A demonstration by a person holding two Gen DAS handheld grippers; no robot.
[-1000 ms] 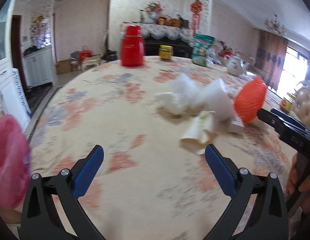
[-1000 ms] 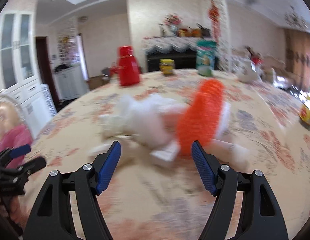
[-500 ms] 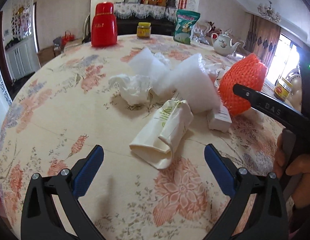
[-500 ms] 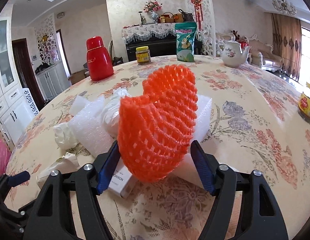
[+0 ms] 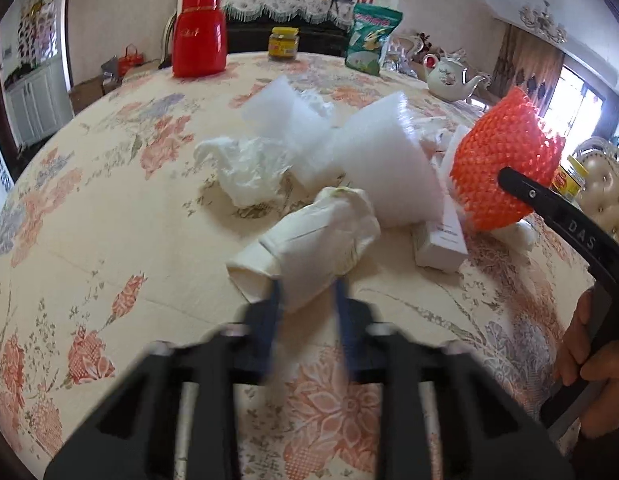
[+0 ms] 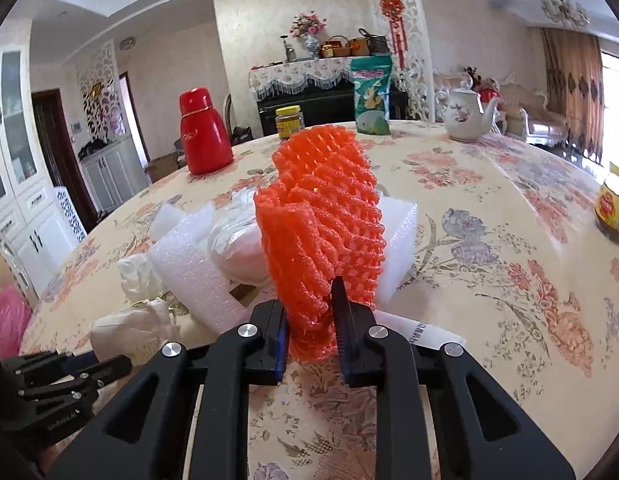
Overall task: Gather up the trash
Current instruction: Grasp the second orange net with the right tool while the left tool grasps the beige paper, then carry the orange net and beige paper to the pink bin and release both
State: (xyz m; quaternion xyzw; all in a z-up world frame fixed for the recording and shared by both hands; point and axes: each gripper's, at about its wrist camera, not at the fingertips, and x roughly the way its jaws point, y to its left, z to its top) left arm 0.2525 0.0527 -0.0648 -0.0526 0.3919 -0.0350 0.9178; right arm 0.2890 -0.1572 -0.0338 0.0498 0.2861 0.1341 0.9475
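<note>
A crumpled cream paper wrapper (image 5: 317,236) lies on the flowered tablecloth (image 5: 109,208). My left gripper (image 5: 308,300) is closing, its blurred blue pads pinching the wrapper's near end. An orange foam net (image 6: 321,220) stands upright among white packing scraps. My right gripper (image 6: 309,320) is closing too, with the net's squeezed base between its pads. In the left wrist view the net (image 5: 501,160) is at the right, behind a black right finger (image 5: 549,208). In the right wrist view the wrapper (image 6: 133,328) and left gripper (image 6: 89,364) are at the lower left.
White foam sheets (image 5: 385,160), a crumpled tissue (image 5: 245,168) and a small white box (image 5: 441,240) lie mid-table. A red flask (image 5: 199,32), yellow-lidded jar (image 5: 283,42), green bag (image 5: 369,38) and teapot (image 5: 449,74) stand at the back. Another jar (image 6: 613,204) is at the right.
Both grippers moved in toward the pile and went from wide open to closed: the left on the cream wrapper's end, the right on the orange net's base.
</note>
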